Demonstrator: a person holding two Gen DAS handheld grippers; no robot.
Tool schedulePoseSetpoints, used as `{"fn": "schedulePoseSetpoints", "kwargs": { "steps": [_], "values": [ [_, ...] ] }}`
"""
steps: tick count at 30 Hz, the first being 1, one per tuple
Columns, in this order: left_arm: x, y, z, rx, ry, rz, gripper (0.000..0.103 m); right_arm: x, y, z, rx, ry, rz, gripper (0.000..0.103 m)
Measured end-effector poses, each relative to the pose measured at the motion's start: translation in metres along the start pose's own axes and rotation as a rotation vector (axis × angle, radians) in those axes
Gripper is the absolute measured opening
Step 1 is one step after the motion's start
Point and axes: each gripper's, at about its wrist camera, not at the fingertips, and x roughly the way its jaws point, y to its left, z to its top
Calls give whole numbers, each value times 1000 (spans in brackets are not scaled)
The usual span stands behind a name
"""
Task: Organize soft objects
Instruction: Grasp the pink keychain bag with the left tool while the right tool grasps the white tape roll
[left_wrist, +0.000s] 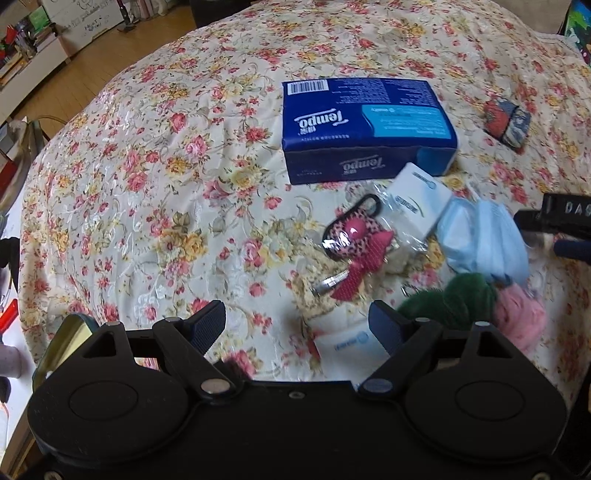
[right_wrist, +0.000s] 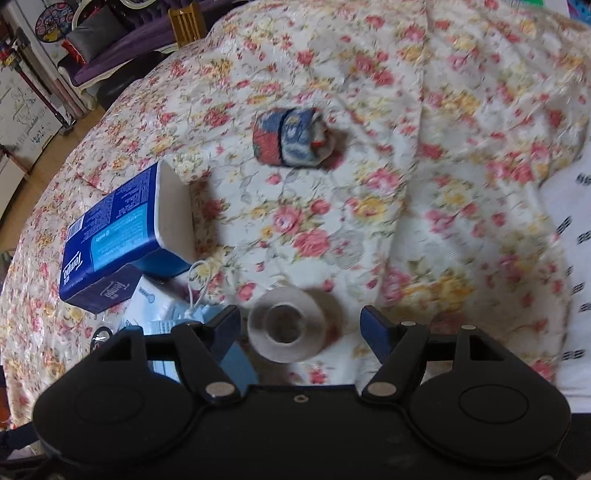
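Observation:
A blue Tempo tissue pack (left_wrist: 365, 131) lies on the floral bedspread (left_wrist: 147, 177); it also shows in the right wrist view (right_wrist: 118, 236). Below it lie a white packet (left_wrist: 417, 205), a pink leopard pouch with a bow (left_wrist: 351, 243), blue face masks (left_wrist: 484, 236), a green fuzzy item (left_wrist: 454, 301) and a pink fuzzy item (left_wrist: 521, 321). A rolled red-blue cloth (left_wrist: 508, 120) lies apart, also in the right wrist view (right_wrist: 290, 138). My left gripper (left_wrist: 297, 328) is open above a small white packet (left_wrist: 347, 345). My right gripper (right_wrist: 301, 326) is open around a white tape roll (right_wrist: 286, 325).
The bedspread (right_wrist: 461, 184) folds up at the right, with a white patterned sheet (right_wrist: 569, 258) beside it. Wooden floor and shelves (left_wrist: 37, 62) lie beyond the bed's left edge. A purple sofa (right_wrist: 122, 40) stands far back.

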Motion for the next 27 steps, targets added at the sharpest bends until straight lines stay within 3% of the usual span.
{"fn": "schedulePoseSetpoints", "kwargs": {
  "steps": [6,7,8,15,21,27],
  "values": [
    [8,3,9,-7,-2,23,82,22,11,-5,-48,22,-82,65],
    [9,3,10,-7,-3,21,82,20,10,-5,-51,17,-79,59],
    [10,2,11,-7,-6,17,82,18,10,-5,-58,14,-70,45],
    [15,-12,22,-9,-15,-29,84,8,-16,-3,2,31,-70,46],
    [36,-18,30,-69,13,-43,88,-7,-40,-3,68,0,-101,46],
    [48,-22,34,-99,27,-75,92,-12,-46,-6,76,5,-78,46]
  ]
}}
